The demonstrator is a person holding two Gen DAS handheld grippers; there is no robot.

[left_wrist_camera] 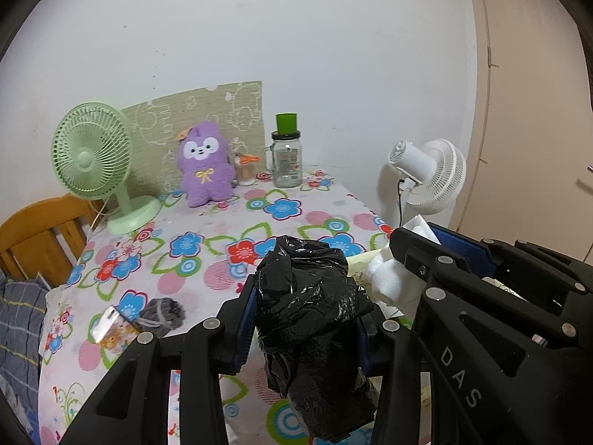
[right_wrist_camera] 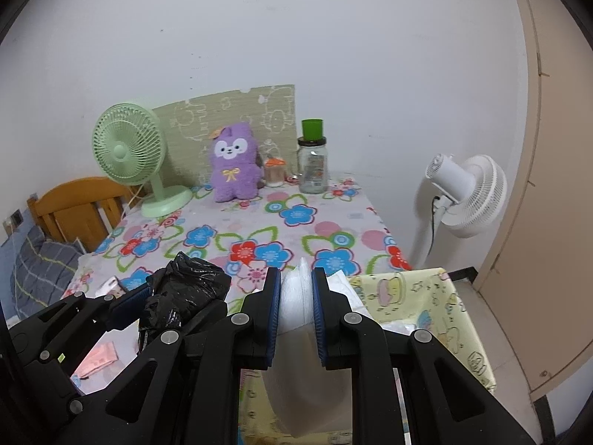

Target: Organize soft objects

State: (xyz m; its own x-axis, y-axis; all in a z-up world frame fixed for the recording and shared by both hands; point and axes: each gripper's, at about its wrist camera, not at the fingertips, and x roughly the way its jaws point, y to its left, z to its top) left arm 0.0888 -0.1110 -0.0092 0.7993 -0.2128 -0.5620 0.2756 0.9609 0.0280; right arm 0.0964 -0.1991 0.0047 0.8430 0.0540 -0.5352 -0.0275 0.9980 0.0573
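My left gripper (left_wrist_camera: 302,296) is shut on a crumpled black plastic bag (left_wrist_camera: 311,319), held above the flowered table (left_wrist_camera: 207,230); the bag hangs down below the blue pads. In the right wrist view the same black bag (right_wrist_camera: 185,293) and left gripper (right_wrist_camera: 166,296) show at the lower left. My right gripper (right_wrist_camera: 295,293) is shut on a white foam sheet (right_wrist_camera: 296,296) that droops below the fingers. The right gripper (left_wrist_camera: 430,248) also shows at the right of the left wrist view, with the white sheet (left_wrist_camera: 389,278) in it. A purple plush toy (left_wrist_camera: 204,165) stands upright at the table's far side.
A green fan (left_wrist_camera: 92,155), a glass jar with a green cup on it (left_wrist_camera: 286,155) and a small bottle (left_wrist_camera: 245,170) line the back. A grey pouch (left_wrist_camera: 163,315) and a phone (left_wrist_camera: 107,328) lie near left. A white fan (right_wrist_camera: 467,193) stands right; a yellow cartoon-print box (right_wrist_camera: 437,307) sits below.
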